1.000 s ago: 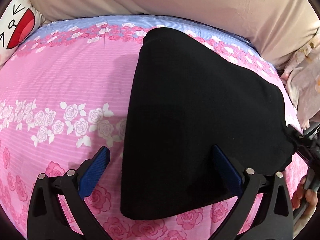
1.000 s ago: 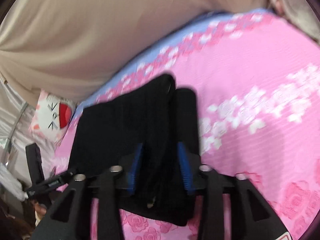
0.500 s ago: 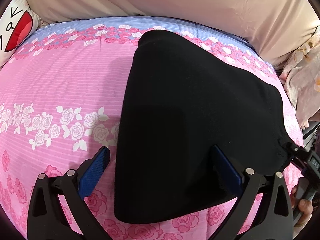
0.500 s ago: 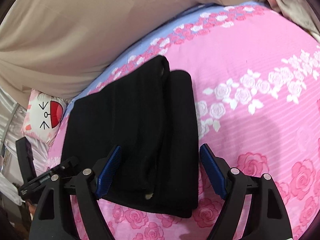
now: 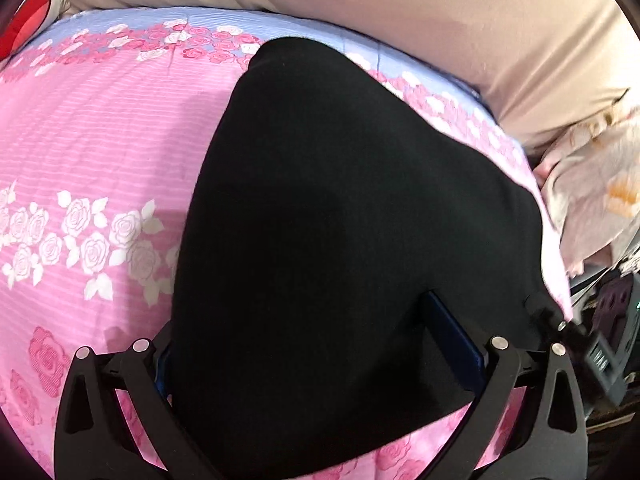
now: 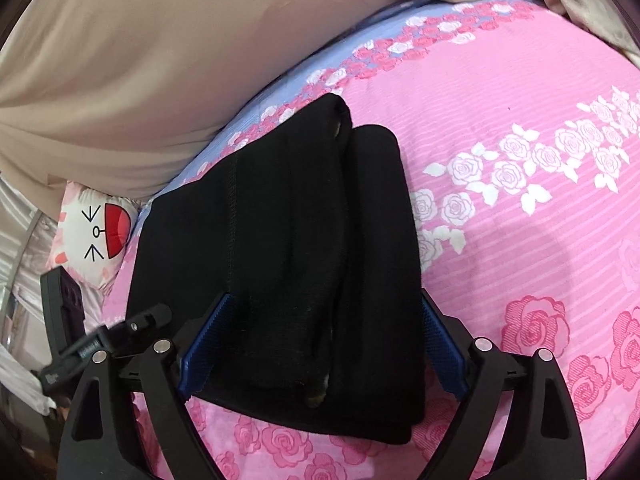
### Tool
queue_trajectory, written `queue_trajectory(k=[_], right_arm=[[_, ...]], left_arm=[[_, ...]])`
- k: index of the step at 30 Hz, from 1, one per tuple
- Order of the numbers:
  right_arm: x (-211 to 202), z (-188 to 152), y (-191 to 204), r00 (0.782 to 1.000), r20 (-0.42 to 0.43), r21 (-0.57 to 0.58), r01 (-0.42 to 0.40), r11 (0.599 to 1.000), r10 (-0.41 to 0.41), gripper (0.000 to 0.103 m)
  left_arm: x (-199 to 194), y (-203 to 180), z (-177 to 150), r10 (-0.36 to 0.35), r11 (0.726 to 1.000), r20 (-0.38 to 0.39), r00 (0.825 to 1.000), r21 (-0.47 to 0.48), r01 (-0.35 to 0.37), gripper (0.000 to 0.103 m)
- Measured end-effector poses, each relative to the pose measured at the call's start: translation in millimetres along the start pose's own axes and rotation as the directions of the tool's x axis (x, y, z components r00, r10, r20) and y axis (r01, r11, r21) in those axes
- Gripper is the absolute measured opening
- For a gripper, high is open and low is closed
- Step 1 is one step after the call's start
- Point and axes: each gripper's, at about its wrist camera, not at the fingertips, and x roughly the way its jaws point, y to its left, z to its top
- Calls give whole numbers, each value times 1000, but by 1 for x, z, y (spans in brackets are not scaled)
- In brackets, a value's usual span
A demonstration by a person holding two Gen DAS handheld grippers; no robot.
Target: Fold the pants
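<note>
On the bed, over the pink rose-print bedspread (image 5: 100,152), the black pants (image 5: 340,220) lie folded into a compact stack; both views agree.

Right tool (image 6: 322,344): jaws wide, having just been opening. The near end of the stack sits between the blue pads (image 6: 204,344), but the right pad stands off the cloth edge and nothing looks squeezed. Reads as released, holding nothing.

Left tool (image 5: 320,344): jaws also spread wide, straddling the near end of the pants. Its left blue pad is mostly hidden behind the cloth; only a sliver shows. The right pad (image 5: 452,332) lies over black fabric. Can't confirm contact on the hidden side, but no pinch or lifted cloth is visible.

Hard to read:
- Left view is motion-blurred; black fabric shows no fold lines there.
- Right view shows the layering: a narrower folded strip on top of a wider one, with a small pale spot at the near edge, unidentifiable.
- Stack's underside is hidden.
- Beige bedding (image 6: 140,60) runs past the top of frame.
- Cartoon-face pillow (image 6: 96,232) is partly covered by it.
- Left tool's body (image 6: 68,344) pokes into the right view's lower left, cut off.
</note>
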Motion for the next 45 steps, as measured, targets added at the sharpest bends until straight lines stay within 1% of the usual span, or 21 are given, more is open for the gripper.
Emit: queue_trajectory(k=[2,3,4,9,12,13,14,15,17,18,19,20,21,23,28,32,35,37,41,43,45], right_arm=[[1,-2,3,1000,9,-23,10,1000,-10,57],[-1,-1,6,1000,11,-16,-10,1000,10,46],[-4,0,9,1000,17,-16,-14,1000,14,44],[-35,10,66,995,66,-149,-67,987,77,35],[-46,-1,87,991,38,-191,-121,974,131,36],[-42,-9,86,990,12,-177,-135,975,140,38],[-36,-16,81,990,-13,-165,-139,977,139,43],[-21,-28,72,992,-67,-149,-119,982,110,54],[-4,-42,52,995,-95,-108,-24,994,14,61],[-8,-45,42,995,-82,-54,-69,996,65,61],[-17,-44,39,996,-51,-16,-68,998,67,59],[-30,-41,43,999,-3,-24,-42,999,42,49],[-46,-34,57,998,61,-91,1,996,5,23],[-67,-19,100,994,111,-241,20,970,7,4],[-37,-4,210,990,-41,-499,-138,856,136,0],[66,5,256,980,-195,-629,-151,763,33,0],[154,12,249,952,-298,-620,-140,772,-66,0],[178,11,252,944,-330,-585,-195,787,-11,0],[168,8,258,952,-306,-602,-197,774,5,0],[139,22,232,953,-289,-530,-236,814,88,0],[103,37,195,974,-198,-514,-197,835,108,1]], left_arm=[[-4,5,2,-8,1000,14,1000,-15,8,68],[-10,8,5,-23,1000,17,1000,-13,23,61],[-17,11,8,-45,999,22,999,-12,45,48],[-70,18,18,-72,997,87,994,35,69,36],[-105,29,6,-27,998,122,992,52,21,42],[-112,39,-2,-17,999,119,993,38,13,53],[-113,48,-11,24,999,110,994,30,-27,74],[-111,53,-16,86,995,120,989,32,-91,85],[-106,63,-33,315,945,182,931,30,-326,92],[-106,67,-40,380,919,194,905,37,-393,92],[-111,73,-46,381,917,205,902,39,-397,92],[-118,77,-49,372,923,209,904,22,-385,93],[-122,80,-50,370,925,212,904,8,-380,93],[-131,86,-49,384,921,226,895,-28,-388,94],[-141,104,-38,393,919,230,890,-113,-377,96],[-148,117,-39,403,915,222,888,-128,-383,98],[-149,124,-42,429,903,215,877,-119,-413,98],[-149,127,-42,450,893,214,867,-110,-436,98],[-148,123,-39,481,875,226,847,-74,-478,98],[-149,118,-37,462,885,231,856,-60,-461,98],[-148,111,-35,434,899,237,869,-47,-436,98]])
